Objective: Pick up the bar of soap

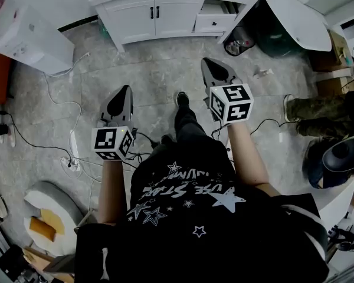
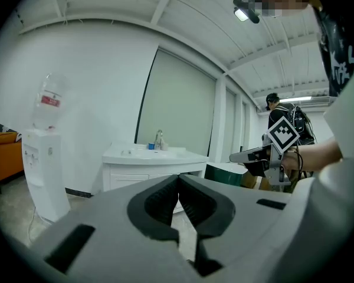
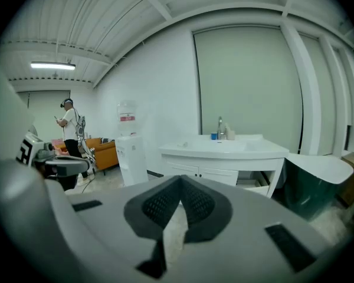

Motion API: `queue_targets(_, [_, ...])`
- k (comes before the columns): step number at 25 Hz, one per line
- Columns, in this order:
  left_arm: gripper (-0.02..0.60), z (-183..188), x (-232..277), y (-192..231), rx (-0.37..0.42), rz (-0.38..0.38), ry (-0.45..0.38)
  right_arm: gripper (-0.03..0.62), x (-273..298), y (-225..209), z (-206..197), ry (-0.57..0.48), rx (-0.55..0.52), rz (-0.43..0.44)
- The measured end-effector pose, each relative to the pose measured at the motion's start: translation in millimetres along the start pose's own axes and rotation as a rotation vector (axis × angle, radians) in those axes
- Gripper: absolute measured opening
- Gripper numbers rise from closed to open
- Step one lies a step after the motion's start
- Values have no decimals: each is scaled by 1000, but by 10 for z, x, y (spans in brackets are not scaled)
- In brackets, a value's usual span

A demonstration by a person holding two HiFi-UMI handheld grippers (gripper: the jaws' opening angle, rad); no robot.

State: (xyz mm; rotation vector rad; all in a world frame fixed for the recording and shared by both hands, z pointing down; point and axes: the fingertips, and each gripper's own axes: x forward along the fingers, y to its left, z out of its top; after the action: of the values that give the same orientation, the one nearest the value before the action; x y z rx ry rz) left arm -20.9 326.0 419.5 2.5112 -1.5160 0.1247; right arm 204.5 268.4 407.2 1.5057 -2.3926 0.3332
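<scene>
No bar of soap can be made out for certain. A small pale thing (image 3: 182, 145) lies on the white vanity counter (image 3: 224, 152), too small to tell what it is. The vanity (image 1: 159, 7) stands across the floor, well ahead of both grippers, with a faucet (image 3: 219, 127) and a blue cup beside it. My left gripper (image 1: 125, 89) is held at waist height, shut and empty, its jaws meeting at the tip (image 2: 178, 177). My right gripper (image 1: 207, 61) reaches slightly farther forward, also shut with nothing in it (image 3: 180, 180).
A water dispenser (image 1: 35, 40) stands left of the vanity. Cables (image 1: 71, 152) trail over the grey floor at the left. Another person's legs (image 1: 318, 117) are at the right. A dark green bin (image 1: 277, 37) and a leaning white panel (image 1: 295, 16) sit right of the vanity.
</scene>
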Motion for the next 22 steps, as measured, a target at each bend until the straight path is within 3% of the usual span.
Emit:
queue_targets(9, [11,68,329,45,5,-15,10,7,163,-353,80,-42,107,-30])
queue_targets(18, [11,181,1051,322,14,12,39,311,942,-726,134,19,195,70])
queue_targets(22, [11,340,1491,503,25,41,41,353,1407,-1009,285,33,215,105])
